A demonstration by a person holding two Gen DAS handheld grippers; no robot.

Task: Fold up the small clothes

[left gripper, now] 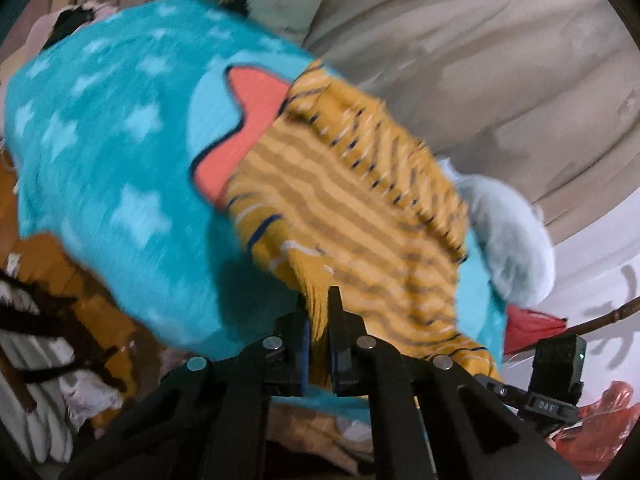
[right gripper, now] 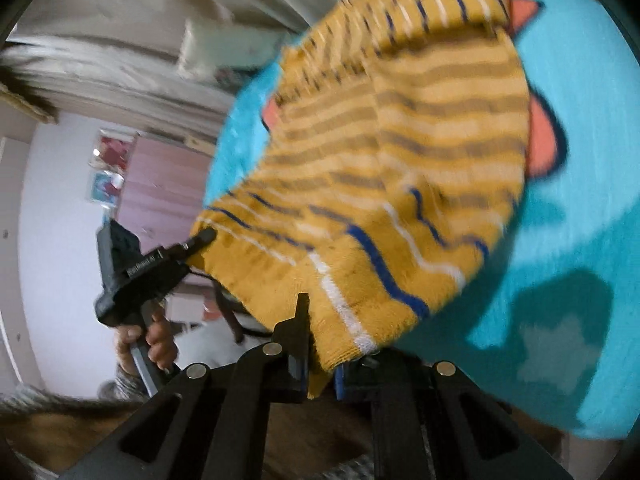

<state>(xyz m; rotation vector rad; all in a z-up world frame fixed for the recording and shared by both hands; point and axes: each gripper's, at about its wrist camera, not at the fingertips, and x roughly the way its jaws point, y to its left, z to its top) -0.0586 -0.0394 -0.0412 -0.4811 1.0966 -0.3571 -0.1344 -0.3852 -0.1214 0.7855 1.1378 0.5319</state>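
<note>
A small mustard-yellow knit garment (left gripper: 360,208) with brown, white and navy stripes lies over a turquoise blanket (left gripper: 100,152) with pale stars and a coral shape. My left gripper (left gripper: 318,320) is shut on the garment's near edge. In the right wrist view the same garment (right gripper: 400,160) spreads ahead, and my right gripper (right gripper: 320,344) is shut on its hem. The left gripper (right gripper: 202,240) shows there at the garment's left corner, held by a hand. Both views are motion-blurred.
A beige curtain (left gripper: 500,60) hangs behind. A pale fluffy cushion (left gripper: 516,248) and red plastic bags (left gripper: 600,420) sit to the right of the blanket. Striped clutter (left gripper: 48,380) lies on the wooden floor at left. A pink door (right gripper: 160,184) stands beyond.
</note>
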